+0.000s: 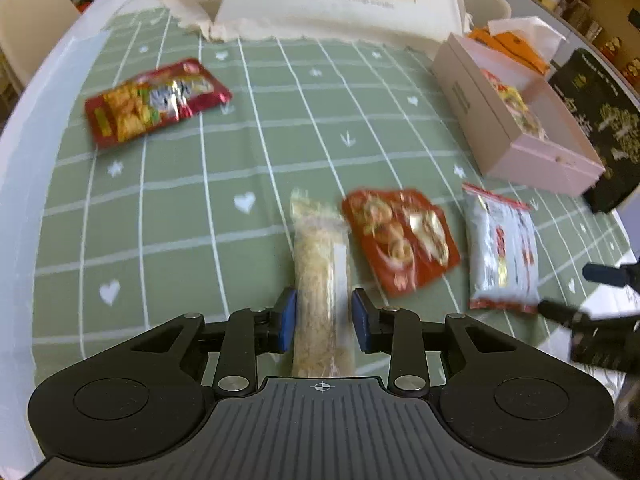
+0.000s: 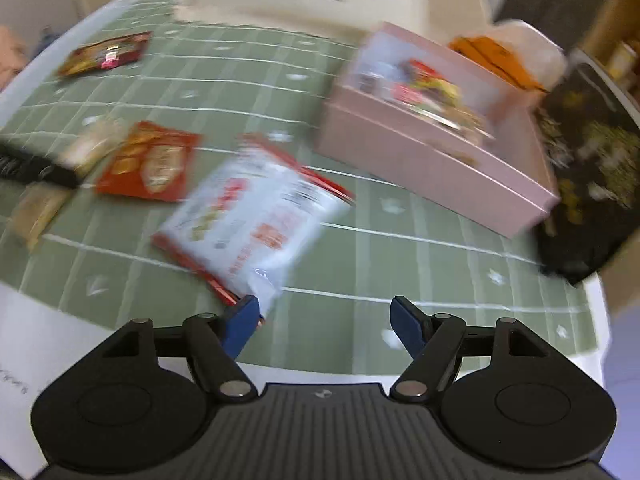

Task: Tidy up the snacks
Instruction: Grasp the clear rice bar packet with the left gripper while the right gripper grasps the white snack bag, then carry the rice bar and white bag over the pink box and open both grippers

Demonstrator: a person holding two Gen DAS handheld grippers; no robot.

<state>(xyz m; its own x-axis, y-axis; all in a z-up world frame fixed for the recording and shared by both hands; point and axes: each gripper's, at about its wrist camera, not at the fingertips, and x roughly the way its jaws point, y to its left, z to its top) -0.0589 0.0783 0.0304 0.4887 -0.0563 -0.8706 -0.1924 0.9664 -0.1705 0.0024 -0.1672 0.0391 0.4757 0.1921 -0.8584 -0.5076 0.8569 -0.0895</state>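
My left gripper (image 1: 323, 320) has its blue pads on either side of a long clear pack of beige snack (image 1: 320, 280); the pads stand just off its sides, so a grip is unclear. An orange-red packet (image 1: 400, 236) and a white-and-red packet (image 1: 502, 248) lie to its right, and a red packet (image 1: 156, 100) lies far left. A pink box (image 1: 516, 120) at the right holds one packet. My right gripper (image 2: 323, 320) is open and empty, its left pad beside the corner of the white-and-red packet (image 2: 256, 216). The pink box (image 2: 432, 160) is ahead to the right.
A green checked cloth (image 1: 200, 200) covers the white table. A cream mesh food cover (image 1: 340, 4) stands at the back. A black patterned box (image 1: 608, 128) and an orange tissue pack (image 1: 508, 44) sit by the pink box. The table's near edge (image 2: 120, 344) is close.
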